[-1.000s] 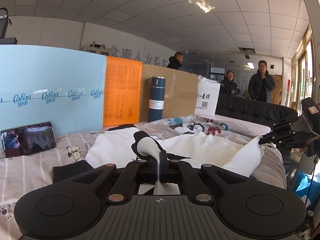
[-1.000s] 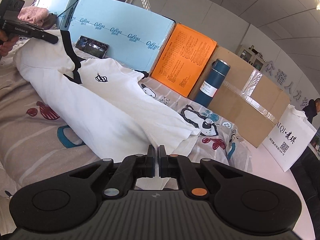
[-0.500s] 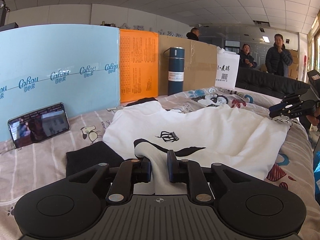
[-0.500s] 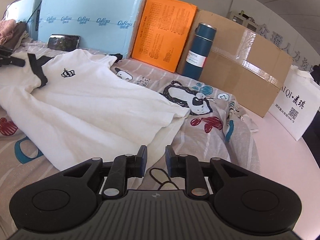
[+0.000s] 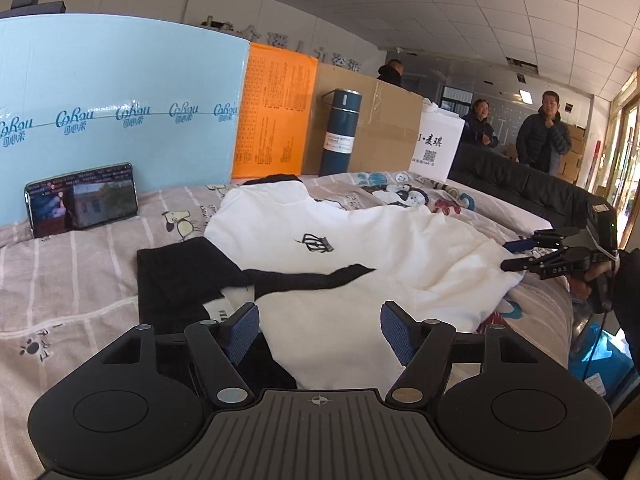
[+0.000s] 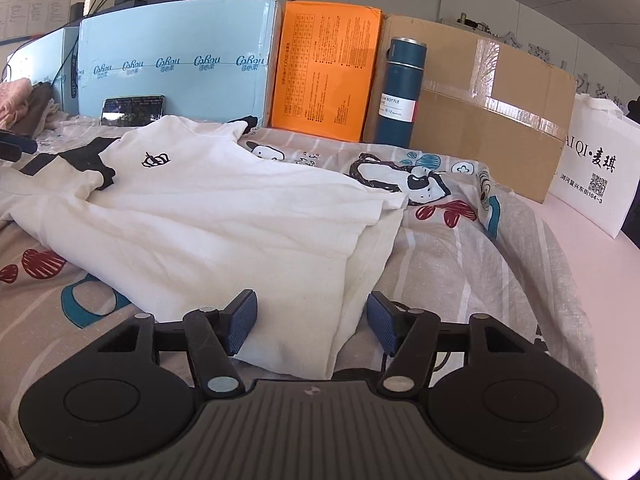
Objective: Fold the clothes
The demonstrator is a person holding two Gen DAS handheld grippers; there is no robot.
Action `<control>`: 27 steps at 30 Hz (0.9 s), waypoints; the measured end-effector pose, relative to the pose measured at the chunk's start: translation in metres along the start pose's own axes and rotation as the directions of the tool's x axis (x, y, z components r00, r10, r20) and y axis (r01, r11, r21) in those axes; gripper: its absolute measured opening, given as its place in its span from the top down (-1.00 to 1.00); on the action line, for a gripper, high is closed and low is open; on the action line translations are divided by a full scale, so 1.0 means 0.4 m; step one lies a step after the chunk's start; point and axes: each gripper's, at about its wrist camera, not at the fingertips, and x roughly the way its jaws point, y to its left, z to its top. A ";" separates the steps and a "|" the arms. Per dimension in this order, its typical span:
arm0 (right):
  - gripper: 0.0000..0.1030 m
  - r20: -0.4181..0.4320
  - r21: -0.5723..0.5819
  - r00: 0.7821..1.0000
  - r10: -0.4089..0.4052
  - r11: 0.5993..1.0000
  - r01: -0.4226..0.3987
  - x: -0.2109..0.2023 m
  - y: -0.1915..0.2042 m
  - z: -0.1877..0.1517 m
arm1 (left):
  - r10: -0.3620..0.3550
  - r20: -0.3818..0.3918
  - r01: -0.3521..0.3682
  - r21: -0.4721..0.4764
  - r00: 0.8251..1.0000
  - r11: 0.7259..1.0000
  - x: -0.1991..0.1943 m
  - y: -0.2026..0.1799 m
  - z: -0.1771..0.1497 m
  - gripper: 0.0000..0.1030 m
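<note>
- The left gripper (image 5: pixel 319 334) has its fingers spread wide, holding nothing, over the collar end of the white shirt (image 5: pixel 360 240); the right gripper (image 6: pixel 307 323) gapes likewise at the hem.
- The shirt lies laid over on the bed (image 6: pixel 460 264), near its front edge — soft, light, limp; I judge hem corners and shoulders the best holds.
- A black garment (image 5: pixel 176 272) lies beside it.
- Beyond, a phone (image 5: pixel 82 199) and bottle (image 6: pixel 402 92) stand at the far edge.

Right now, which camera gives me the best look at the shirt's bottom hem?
The right wrist view: the white shirt's hem lies just ahead of the open right gripper, its layered edges visible. The left wrist view looks from the collar end, with the hem far off beside the right gripper.
</note>
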 end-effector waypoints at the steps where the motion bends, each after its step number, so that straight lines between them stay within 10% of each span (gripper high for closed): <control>1: -0.22 -0.003 0.007 1.000 -0.005 1.000 0.005 0.002 -0.003 -0.005 | 0.026 -0.028 -0.025 0.037 0.999 0.999 -0.001 -0.015 -0.012 -0.33; 6: -0.28 0.030 0.048 1.000 0.008 0.999 -0.010 -0.006 -0.020 -0.012 | 0.086 -0.077 -0.075 0.132 0.993 0.988 -0.015 -0.045 -0.042 -0.33; 18: -0.59 0.269 0.197 0.954 0.129 0.962 -0.186 0.081 -0.031 0.216 | 0.076 0.110 -0.049 -0.228 0.991 0.972 0.070 0.184 0.174 -0.33; 27: -0.66 0.154 0.460 0.964 0.219 0.848 -0.265 0.395 -0.047 0.464 | 0.059 0.051 -0.045 -0.231 0.997 0.972 0.323 0.265 0.330 -0.27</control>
